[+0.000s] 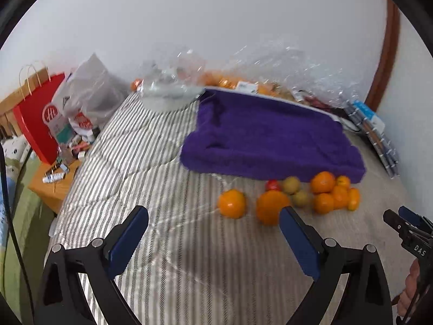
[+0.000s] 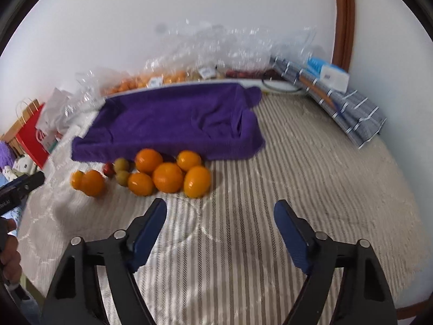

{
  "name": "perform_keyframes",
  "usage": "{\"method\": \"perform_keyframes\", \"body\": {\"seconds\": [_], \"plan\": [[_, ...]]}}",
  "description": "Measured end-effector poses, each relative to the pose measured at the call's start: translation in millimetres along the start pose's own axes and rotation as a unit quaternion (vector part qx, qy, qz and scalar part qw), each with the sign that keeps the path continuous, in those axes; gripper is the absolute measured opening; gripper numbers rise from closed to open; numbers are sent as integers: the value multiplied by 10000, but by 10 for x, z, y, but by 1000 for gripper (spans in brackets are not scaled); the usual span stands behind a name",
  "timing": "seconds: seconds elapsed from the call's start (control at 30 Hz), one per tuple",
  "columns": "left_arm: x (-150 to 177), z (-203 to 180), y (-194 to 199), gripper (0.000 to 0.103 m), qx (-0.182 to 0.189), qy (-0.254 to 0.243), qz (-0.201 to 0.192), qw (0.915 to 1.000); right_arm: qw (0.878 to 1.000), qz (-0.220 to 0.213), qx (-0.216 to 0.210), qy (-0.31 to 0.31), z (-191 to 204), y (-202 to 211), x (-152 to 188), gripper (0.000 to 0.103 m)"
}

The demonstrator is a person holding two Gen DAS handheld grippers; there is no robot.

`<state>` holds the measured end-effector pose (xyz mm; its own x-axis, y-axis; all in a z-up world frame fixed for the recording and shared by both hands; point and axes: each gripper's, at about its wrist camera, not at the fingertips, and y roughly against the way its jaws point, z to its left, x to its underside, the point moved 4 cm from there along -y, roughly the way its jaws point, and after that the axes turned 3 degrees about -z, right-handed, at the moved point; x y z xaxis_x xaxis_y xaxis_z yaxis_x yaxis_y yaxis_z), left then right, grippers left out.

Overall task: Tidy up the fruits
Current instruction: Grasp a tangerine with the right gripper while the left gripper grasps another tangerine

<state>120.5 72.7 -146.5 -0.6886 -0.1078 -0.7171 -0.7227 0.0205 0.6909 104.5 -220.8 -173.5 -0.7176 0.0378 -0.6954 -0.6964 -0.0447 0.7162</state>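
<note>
Fruits (image 2: 162, 174) heaped loose on the striped bedcover (image 2: 270, 189), just in front of the near edge of a purple towel (image 2: 176, 119): several oranges touching one another, two small greenish fruits (image 2: 121, 170) and one small red fruit (image 2: 109, 168) tucked at the back, one orange (image 1: 232, 203) lying a little apart on the left of the pile; more fruit in clear plastic bags (image 2: 167, 75) against the wall behind the towel.

Judged as the approach step, nothing sorted yet; left gripper (image 1: 213, 233) with jaws wide and empty, hanging above the bedcover short of the nearest oranges; right gripper (image 2: 220, 224) also apart and empty, somewhat narrower, short of the right end of the pile; both views blurred.

Next move, probably: pick one fruit at the edge of the heap, such as the lone orange, and straddle it squarely before closing, since round fruit on soft bedding may roll.

Writing: white "Hi" on a red paper bag (image 1: 40, 124) at the left; "DAS" on the right gripper's body in the left wrist view; labels on the bags too blurred to read.
</note>
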Motion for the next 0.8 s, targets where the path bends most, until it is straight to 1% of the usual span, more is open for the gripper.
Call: {"method": "perform_keyframes", "body": {"seconds": [0.03, 0.07, 0.1, 0.13, 0.17, 0.27, 0.33, 0.43, 0.5, 0.53, 0.63, 0.73, 0.77, 0.8], "plan": [[7, 55, -69, 91, 0, 54, 87, 9999, 10000, 46, 19, 4, 9, -80, 18, 72], [7, 90, -120, 90, -4, 101, 166, 9998, 9999, 118, 16, 2, 20, -169, 34, 66], [8, 128, -168, 90, -5, 140, 222, 9997, 9998, 183, -20, -6, 28, -233, 40, 63], [6, 160, -204, 89, 7, 159, 245, 9996, 9997, 246, -73, -30, 40, -296, 44, 58], [-2, 183, -229, 87, 32, 159, 233, 9996, 9995, 284, -147, -76, 48, -361, 32, 55], [-44, 198, -250, 87, 120, 112, 123, 9998, 9992, 211, -302, -151, 81, -430, -50, 55], [-59, 179, -243, 87, 153, 44, 17, 9999, 9992, 143, -329, -172, 111, -470, -110, 55], [-59, 177, -263, 87, 171, 16, -48, 9998, 9987, 161, -424, -240, 157, -577, -173, 54], [-41, 183, -288, 87, 205, 66, -16, 9998, 9979, 292, -472, -320, 169, -680, -166, 49], [-35, 187, -295, 87, 250, 90, -4, 9996, 9975, 358, -505, -344, 167, -721, -150, 45], [-34, 200, -304, 87, 305, 154, 9, 9994, 9959, 442, -623, -477, 130, -801, -137, 44], [-29, 198, -306, 87, 286, 145, 21, 9995, 9941, 521, -762, -566, 98, -869, -131, 41], [-23, 199, -307, 87, 267, 136, 16, 9995, 9944, 462, -775, -554, 96, -862, -136, 34], [-14, 202, -312, 87, 246, 136, 18, 9996, 9942, 479, -806, -528, 102, -868, -133, 34]]}}
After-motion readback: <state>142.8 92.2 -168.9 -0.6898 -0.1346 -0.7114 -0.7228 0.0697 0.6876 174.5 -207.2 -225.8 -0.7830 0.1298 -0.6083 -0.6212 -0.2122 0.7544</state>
